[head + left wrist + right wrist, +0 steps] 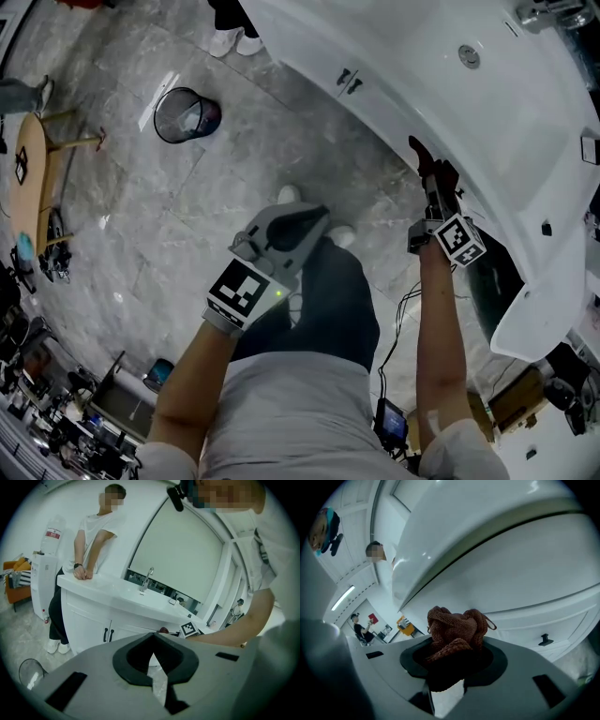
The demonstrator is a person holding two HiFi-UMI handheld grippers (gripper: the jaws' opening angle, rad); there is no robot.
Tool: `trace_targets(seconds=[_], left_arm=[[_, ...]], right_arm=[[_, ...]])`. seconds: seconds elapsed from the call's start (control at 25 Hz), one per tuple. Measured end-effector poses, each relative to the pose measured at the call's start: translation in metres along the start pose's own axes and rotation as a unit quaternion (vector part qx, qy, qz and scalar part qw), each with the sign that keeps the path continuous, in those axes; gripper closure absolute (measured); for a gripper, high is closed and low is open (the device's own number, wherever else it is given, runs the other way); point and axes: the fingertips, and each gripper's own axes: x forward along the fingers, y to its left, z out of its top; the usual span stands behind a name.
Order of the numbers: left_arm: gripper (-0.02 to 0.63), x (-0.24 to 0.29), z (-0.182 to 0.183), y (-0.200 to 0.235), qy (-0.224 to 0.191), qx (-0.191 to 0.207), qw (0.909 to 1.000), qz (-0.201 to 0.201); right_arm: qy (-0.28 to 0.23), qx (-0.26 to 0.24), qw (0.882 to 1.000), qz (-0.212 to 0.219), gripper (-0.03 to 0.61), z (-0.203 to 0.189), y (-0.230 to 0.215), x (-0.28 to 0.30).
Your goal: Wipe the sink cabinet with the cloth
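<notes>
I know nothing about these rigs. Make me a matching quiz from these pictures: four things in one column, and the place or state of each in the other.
1 reddish-brown knitted cloth
2 black mesh waste bin
3 chrome tap
4 left hand-held gripper

A on the grey marble floor
B on top of the white sink cabinet
C jaws shut, empty
D clamped in the right hand-held gripper

Pairs: 1-D, 2-A, 3-B, 4-C

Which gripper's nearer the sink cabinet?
Right. The right gripper, shut on the cloth, is at the sink cabinet front; the left gripper hangs back over the floor, clear of it.
</notes>
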Motion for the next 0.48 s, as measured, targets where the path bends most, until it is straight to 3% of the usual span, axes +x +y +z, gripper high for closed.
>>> trace_targets(seconds=[0.48], left_arm=[[0.603,0.009,-0.012,0.004,0.004,-0.011,0.9999,-0.003]], right_arm=[[-0.009,0.027,0.999,-0.029,0.430,0.010,-0.031,0.021]])
